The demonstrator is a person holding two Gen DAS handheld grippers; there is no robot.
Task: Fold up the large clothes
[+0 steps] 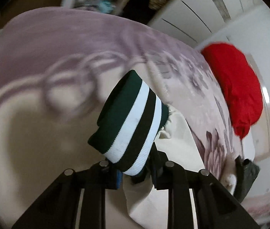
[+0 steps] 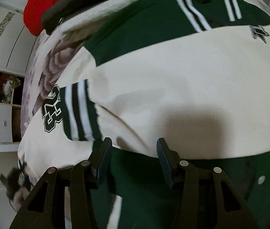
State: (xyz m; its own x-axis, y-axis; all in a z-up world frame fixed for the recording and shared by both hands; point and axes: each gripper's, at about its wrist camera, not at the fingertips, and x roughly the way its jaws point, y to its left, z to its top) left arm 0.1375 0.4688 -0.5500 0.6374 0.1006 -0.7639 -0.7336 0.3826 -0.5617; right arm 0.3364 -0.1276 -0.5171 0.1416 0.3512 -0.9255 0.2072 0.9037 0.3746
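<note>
While my left gripper [image 1: 135, 169] pinches the jacket's striped cuff [image 1: 133, 118] above the bed [image 1: 39, 57], my right gripper [image 2: 133, 152] hangs half-open, empty, over the varsity jacket [image 2: 173, 72]; a thin pinch could slip mid-fold.

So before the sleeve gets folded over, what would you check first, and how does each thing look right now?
1. Left hand-held gripper shut on the striped cuff: ok, the cuff sits between its fingers.
2. Right hand-held gripper free: ok, jaws stand apart above the varsity jacket, nothing pinched.
3. Jacket body lies flat on the floral bedspread: ok where seen; its far edges are out of view.
4. Landing area clear: not ok, a dark furry garment overlaps the jacket's top edge.
5. Red garment clear of the jacket: ok, it lies at the bed's edge.
6. Sleeve untwisted: cannot tell, the picture is blurred.
</note>
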